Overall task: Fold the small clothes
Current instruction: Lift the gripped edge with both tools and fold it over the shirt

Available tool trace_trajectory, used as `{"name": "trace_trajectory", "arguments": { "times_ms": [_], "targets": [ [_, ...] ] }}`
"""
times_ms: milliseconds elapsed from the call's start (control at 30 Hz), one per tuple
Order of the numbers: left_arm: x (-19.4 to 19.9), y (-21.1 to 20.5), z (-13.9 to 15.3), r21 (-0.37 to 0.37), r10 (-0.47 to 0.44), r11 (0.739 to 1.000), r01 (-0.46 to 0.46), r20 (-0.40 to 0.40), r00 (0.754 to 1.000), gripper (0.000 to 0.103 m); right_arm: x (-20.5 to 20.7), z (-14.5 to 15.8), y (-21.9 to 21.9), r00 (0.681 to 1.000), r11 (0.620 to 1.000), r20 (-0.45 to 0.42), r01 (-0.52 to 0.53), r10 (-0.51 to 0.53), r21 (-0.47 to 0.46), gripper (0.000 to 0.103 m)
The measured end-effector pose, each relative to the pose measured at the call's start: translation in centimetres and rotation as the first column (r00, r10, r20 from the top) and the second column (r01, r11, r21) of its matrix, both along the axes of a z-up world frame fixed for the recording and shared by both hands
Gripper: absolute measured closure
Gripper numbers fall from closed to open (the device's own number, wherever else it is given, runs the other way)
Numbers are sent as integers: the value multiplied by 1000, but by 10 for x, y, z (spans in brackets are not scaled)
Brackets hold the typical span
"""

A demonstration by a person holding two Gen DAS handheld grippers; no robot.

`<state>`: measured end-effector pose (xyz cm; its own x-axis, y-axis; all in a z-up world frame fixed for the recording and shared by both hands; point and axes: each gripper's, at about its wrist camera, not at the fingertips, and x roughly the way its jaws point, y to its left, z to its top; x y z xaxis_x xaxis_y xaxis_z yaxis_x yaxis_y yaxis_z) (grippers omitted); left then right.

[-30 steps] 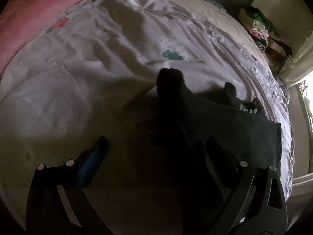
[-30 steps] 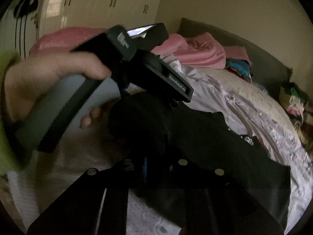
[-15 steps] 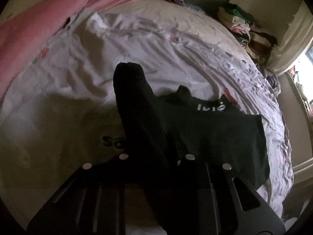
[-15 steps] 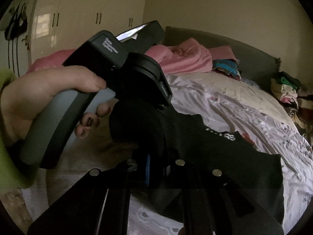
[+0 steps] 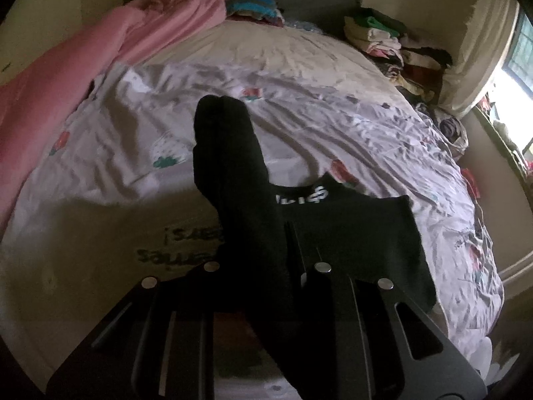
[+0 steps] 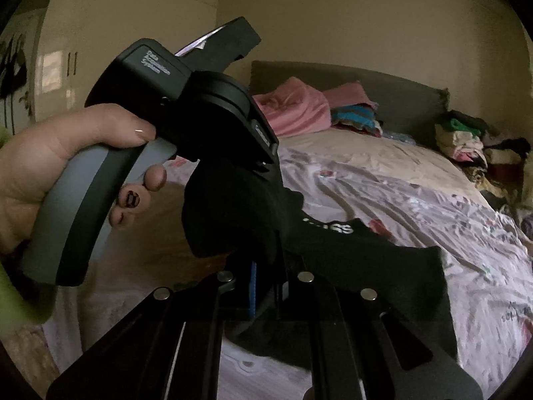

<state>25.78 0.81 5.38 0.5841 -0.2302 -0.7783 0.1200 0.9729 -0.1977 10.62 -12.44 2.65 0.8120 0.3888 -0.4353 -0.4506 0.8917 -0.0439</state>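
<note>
A: In the left wrist view, our left gripper (image 5: 266, 266) has its jaws pinching the black cotton garment with white lettering (image 5: 349, 233), lifted above the bed with the flower-printed white sheet (image 5: 333, 126).

B: In the right wrist view, our right gripper (image 6: 266, 283) pinches it too, jaws pressed together, just beside our left hand (image 6: 50, 173).

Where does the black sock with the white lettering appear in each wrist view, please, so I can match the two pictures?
Left wrist: the black sock runs up the centre from the left gripper, shut on it, toe topmost.
Right wrist: it sits centre, lettering right of centre, pinched in the right gripper, below the left gripper in the hand.
Shared landmark: the pink blanket by the headboard.
</note>
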Motion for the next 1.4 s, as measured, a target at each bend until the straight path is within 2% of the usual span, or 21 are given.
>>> {"name": "trace_trajectory", "arguments": {
  "times_ms": [467,1067,1400],
  "targets": [
    [-3,-62,9,25,-56,998,56,13,998,90,-11,1,-52,997,996,0,73,-73,48,97],
    [6,-124,-11,50,-116,992,118,-30,993,90,-10,-20,-97,987,984,-75,152,-145,94,97],
    [12,-159,-29,50,-156,986,160,-73,985,85,-6,-39,-124,973,973,-142,200,-183,118,97]
  ]
}}
